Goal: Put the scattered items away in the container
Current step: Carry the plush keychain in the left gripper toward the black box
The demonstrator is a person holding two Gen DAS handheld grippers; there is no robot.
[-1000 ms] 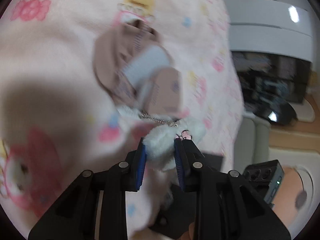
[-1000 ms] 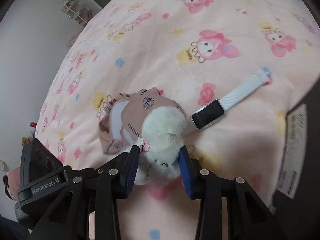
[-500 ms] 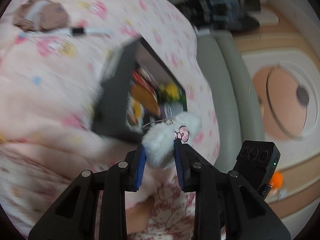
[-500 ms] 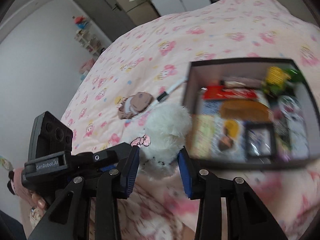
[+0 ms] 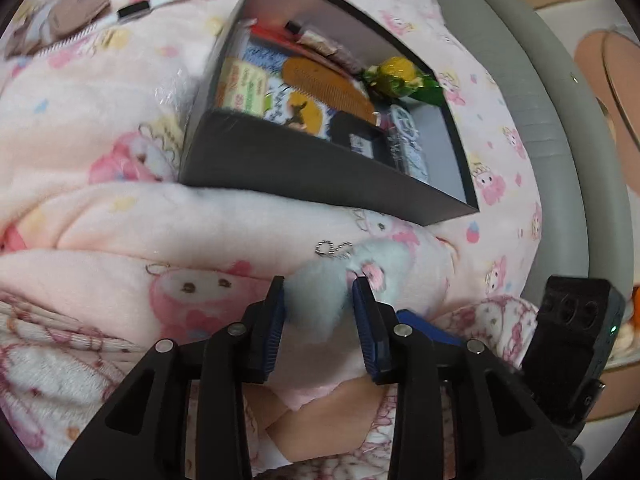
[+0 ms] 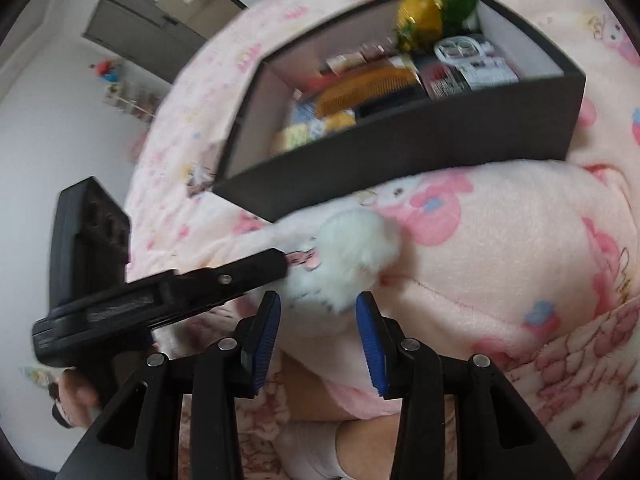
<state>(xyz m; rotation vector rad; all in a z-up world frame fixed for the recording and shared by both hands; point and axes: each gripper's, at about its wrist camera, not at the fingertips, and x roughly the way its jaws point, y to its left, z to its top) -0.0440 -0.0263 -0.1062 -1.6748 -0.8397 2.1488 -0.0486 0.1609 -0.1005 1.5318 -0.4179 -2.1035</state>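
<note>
My left hand-held gripper [image 5: 319, 296] pinches the fluffy white plush keychain [image 5: 344, 280] above the soft pink fleece bed [image 5: 100, 216], near the dark rectangular box [image 5: 304, 168]. My right hand-held gripper [image 6: 318, 312] stands open just below the plush.

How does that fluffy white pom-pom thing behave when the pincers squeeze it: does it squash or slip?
The white pom-pom keychain probably squashes: its fur bulges past the left gripper's pads. It looks light, hanging from that one grip. Its ball chain dangles loose, so it could snag on the black box rim.
</note>
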